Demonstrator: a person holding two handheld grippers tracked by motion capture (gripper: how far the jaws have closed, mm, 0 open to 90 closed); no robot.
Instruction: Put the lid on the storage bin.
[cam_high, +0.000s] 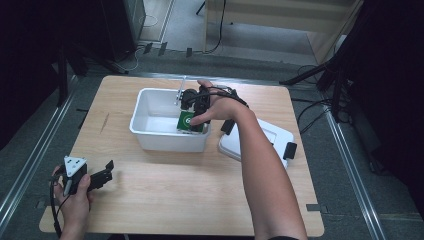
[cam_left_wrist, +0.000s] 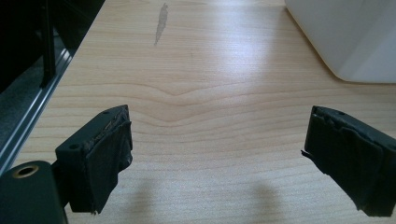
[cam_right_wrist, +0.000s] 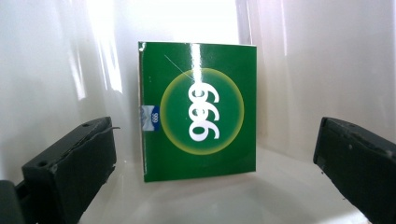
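Observation:
A green box (cam_high: 187, 121) marked "999" lies inside the white tub (cam_high: 150, 131), against its near right corner. In the right gripper view the green box (cam_right_wrist: 198, 116) rests on the tub floor (cam_right_wrist: 261, 196) beyond the two black jaws, which stand wide apart and do not touch it. My right gripper (cam_high: 192, 102) reaches down into the tub, open, just above the box. My left gripper (cam_high: 104, 175) is held over the table's near left corner, open, with only bare wood (cam_left_wrist: 210, 107) between its jaws.
A white lid (cam_high: 260, 140) lies flat to the right of the tub, partly under the right forearm. A corner of the tub (cam_left_wrist: 355, 42) shows in the left gripper view. Metal rails (cam_high: 30, 160) run along both table sides.

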